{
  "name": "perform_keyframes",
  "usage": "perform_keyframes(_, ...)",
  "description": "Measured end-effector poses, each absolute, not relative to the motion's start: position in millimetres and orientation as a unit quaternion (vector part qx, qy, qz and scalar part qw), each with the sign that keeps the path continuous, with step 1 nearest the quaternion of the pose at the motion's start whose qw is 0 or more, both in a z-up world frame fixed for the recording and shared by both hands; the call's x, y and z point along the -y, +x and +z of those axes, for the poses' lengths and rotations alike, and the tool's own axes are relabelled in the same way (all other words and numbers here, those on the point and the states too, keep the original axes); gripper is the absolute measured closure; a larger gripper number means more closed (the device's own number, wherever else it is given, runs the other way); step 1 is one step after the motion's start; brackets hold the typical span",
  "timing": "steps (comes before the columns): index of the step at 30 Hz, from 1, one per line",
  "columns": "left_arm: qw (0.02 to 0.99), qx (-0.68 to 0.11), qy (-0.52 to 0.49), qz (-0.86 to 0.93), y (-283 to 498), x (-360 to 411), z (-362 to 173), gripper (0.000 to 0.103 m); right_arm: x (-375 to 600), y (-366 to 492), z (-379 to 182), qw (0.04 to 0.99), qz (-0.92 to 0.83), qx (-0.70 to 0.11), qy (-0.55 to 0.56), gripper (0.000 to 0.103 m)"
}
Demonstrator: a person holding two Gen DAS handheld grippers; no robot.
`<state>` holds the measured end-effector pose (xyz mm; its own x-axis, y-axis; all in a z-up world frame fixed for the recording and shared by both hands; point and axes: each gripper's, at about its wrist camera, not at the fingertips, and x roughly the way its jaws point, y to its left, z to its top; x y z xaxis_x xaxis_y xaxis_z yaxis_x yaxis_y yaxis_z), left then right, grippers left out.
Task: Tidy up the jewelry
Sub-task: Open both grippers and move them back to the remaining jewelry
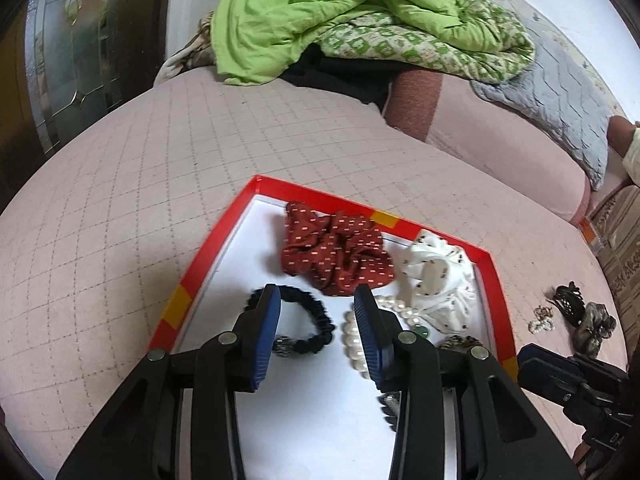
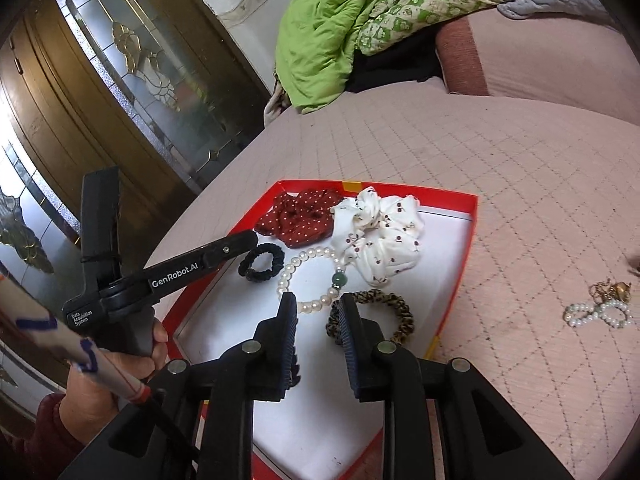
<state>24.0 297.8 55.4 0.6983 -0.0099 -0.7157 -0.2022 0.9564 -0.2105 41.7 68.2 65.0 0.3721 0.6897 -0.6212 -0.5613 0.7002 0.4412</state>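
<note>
A red tray (image 1: 224, 236) with a white floor lies on the pink quilted bed. In it are a red dotted scrunchie (image 1: 336, 252), a white cherry-print scrunchie (image 1: 436, 280), a black hair tie (image 1: 312, 320), a pearl bracelet (image 2: 304, 264) with a green bead, and a leopard hair tie (image 2: 384, 308). My left gripper (image 1: 316, 296) hovers open over the black tie and the pearls, gripping nothing. My right gripper (image 2: 317, 300) hovers over the near part of the tray (image 2: 472, 216), jaws narrowly apart and empty, above the pearls and the leopard tie.
On the quilt right of the tray lie a small pearl piece (image 2: 600, 312) with a gold piece, black clips (image 1: 568, 298) and a dark bow (image 1: 592, 324). A green blanket heap (image 1: 320, 20) sits at the far end. A wooden glazed door (image 2: 132, 80) stands to the left.
</note>
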Motion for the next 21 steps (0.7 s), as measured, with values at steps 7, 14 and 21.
perform_keyframes(7,0.922,-0.370,-0.112,0.002,23,-263,65,0.058,-49,40,68,0.832,0.364,-0.411,0.079,0.075)
perform_keyframes(14,0.925,-0.367,-0.079,-0.059,21,-214,69,0.057,-14,42,79,0.844,0.336,-0.405,0.105,0.073)
perform_keyframes(21,0.913,-0.385,-0.067,-0.118,27,-158,69,0.057,46,43,87,0.867,0.285,-0.389,0.126,0.065)
